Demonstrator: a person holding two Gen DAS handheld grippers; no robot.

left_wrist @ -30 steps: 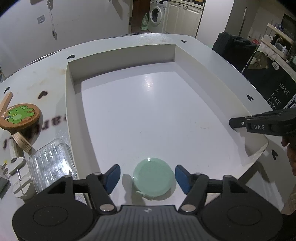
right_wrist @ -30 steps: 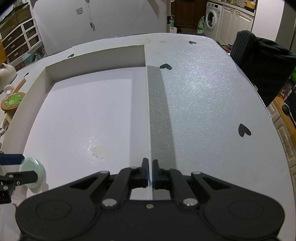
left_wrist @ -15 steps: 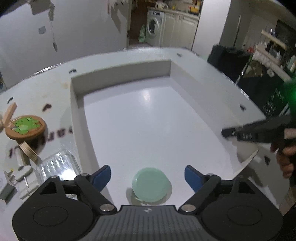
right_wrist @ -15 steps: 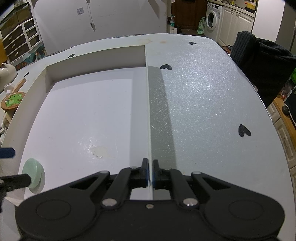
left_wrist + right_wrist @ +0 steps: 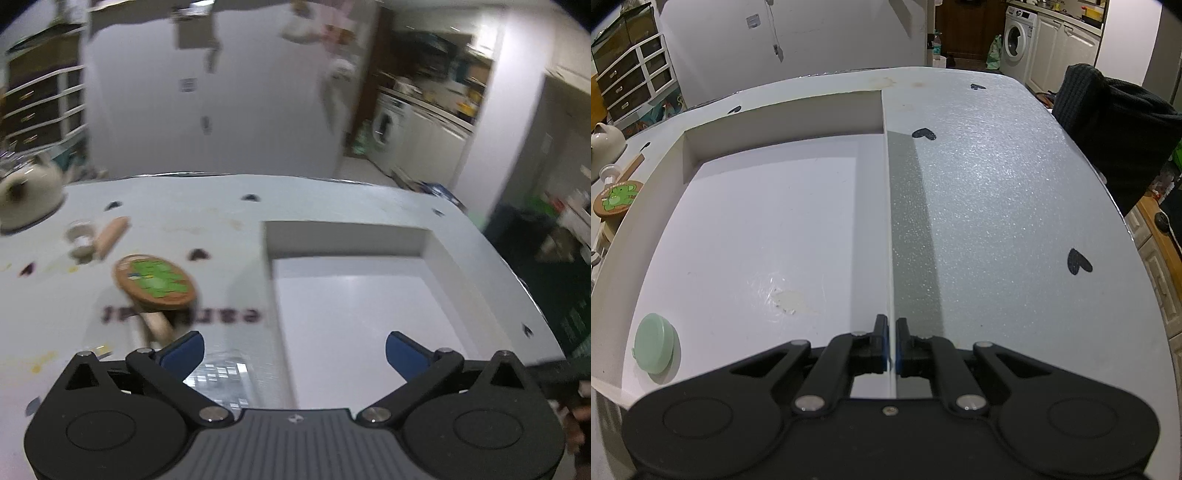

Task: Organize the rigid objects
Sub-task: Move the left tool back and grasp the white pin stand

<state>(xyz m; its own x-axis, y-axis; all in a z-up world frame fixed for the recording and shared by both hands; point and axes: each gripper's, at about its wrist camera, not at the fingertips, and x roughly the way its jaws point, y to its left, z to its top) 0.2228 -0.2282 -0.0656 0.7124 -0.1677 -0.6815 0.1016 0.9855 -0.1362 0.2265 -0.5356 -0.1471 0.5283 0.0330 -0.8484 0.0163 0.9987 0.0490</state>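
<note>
A white open box (image 5: 775, 122) lies on the table. A pale green round lid (image 5: 653, 343) rests inside it at the near left corner. My right gripper (image 5: 891, 345) is shut on the box's right wall (image 5: 888, 221) near its front end. My left gripper (image 5: 293, 349) is open and empty, raised above the box's left wall (image 5: 280, 314). A clear plastic box (image 5: 221, 373) lies below its left finger. A round wooden coaster with a green picture (image 5: 155, 282) lies left of the box and also shows in the right wrist view (image 5: 617, 197).
A wooden rolling-pin-like stick (image 5: 110, 234), a small white ring (image 5: 79, 238) and a white teapot (image 5: 26, 192) sit at the table's far left. A dark cloth-covered chair (image 5: 1115, 122) stands beyond the right edge. The table (image 5: 997, 184) has black heart marks.
My left gripper has let the green lid lie, opened wider, and pulled up and to the left. The right gripper has not moved.
</note>
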